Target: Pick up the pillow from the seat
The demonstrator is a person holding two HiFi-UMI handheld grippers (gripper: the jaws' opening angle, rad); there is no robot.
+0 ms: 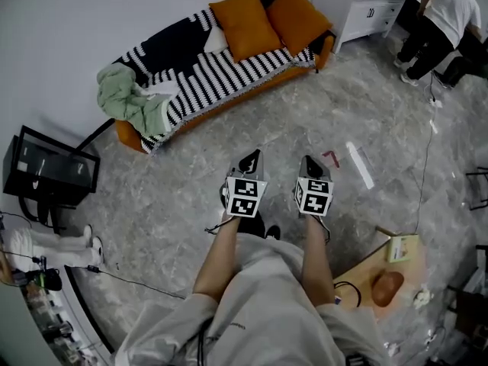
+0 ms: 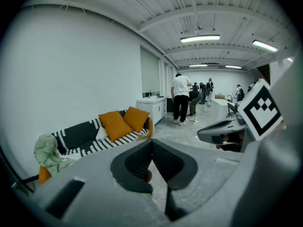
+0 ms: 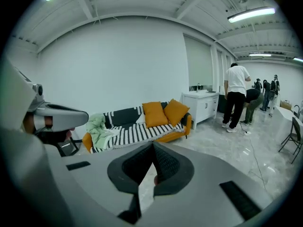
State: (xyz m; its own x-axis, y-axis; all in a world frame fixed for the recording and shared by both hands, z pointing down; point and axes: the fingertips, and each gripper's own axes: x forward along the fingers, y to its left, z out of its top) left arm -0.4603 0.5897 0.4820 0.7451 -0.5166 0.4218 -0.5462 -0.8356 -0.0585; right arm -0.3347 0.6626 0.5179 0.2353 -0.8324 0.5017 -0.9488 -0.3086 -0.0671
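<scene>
The left gripper (image 1: 250, 162) and right gripper (image 1: 310, 166) hang over the floor (image 1: 168, 197) with jaws closed on nothing, seemingly because the orange pillows (image 1: 245, 25) rest far ahead against the striped sofa (image 1: 221, 75) back, not yet approached.

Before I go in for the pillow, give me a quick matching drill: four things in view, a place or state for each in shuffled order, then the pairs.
Things:
1. orange pillows
2. green blanket
3. white cabinet
4. right gripper

Places or states:
A. shut, holding nothing
B. crumpled on the left end of the sofa, as the head view shows it
C. propped against the sofa back, toward its right end
D. standing just past the sofa's right end

Pairs: 1-C, 2-B, 3-D, 4-A.
</scene>
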